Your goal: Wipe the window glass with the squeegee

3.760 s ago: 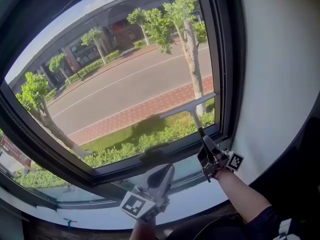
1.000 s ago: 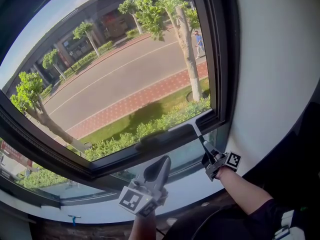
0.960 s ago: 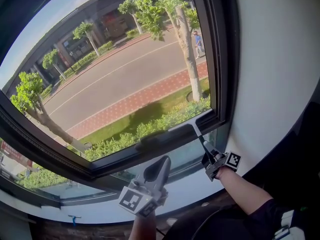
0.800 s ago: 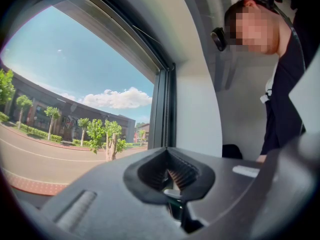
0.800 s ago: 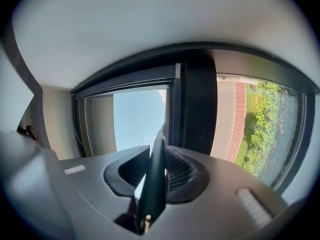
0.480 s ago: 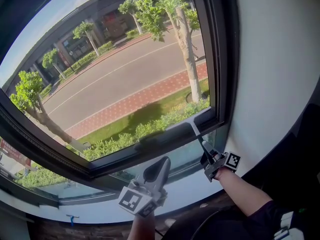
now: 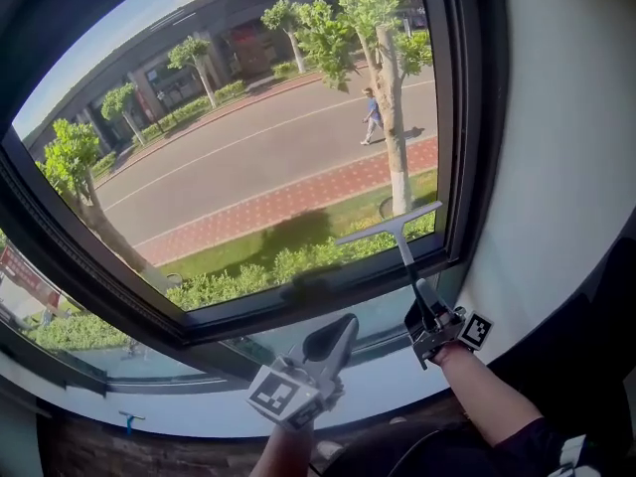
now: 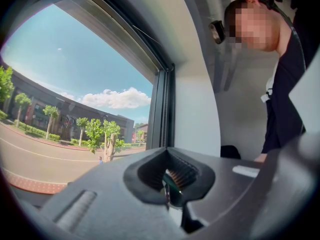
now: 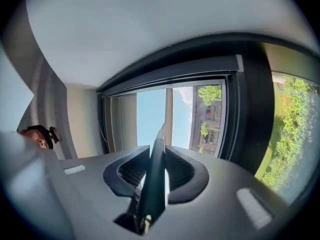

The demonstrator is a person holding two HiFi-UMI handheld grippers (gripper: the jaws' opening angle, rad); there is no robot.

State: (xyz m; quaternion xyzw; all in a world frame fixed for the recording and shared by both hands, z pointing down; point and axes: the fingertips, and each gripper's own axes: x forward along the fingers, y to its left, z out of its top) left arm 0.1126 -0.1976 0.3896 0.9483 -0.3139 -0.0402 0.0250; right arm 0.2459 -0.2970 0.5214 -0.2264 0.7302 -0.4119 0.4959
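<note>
Right gripper (image 7: 429, 322) sits low at the right of the head view, below the bottom right corner of the window, with its marker cube turned towards the wall (image 7: 566, 117). Seen in its own view, the right gripper (image 9: 155, 170) has both jaws closed tight on the dark handle of the squeegee (image 9: 153, 184), which runs straight out between the ribbed pads (image 9: 131, 170) and away from the camera. In the head view the squeegee (image 7: 390, 226) rises from that gripper. Its thin stem crosses the dark window frame (image 7: 467, 117), and its pale blade lies across the lower right part of the window glass (image 7: 248, 157), just above the bottom rail. The blade is tilted, with its right end higher. It appears to lie against the pane, though actual contact cannot be confirmed from this angle. Left gripper (image 7: 333, 338) is held lower and nearer the centre, below the frame and over the pale sill (image 7: 199, 405), well apart from the squeegee and pointing up towards the glass. In its own view the left gripper (image 8: 170, 186) has its jaws brought together with only a narrow slit between them, and nothing is gripped. Through the glass are a road, a red brick path, a hedge, a tree (image 7: 396, 117) and a pedestrian (image 7: 371, 117) on the road.
</note>
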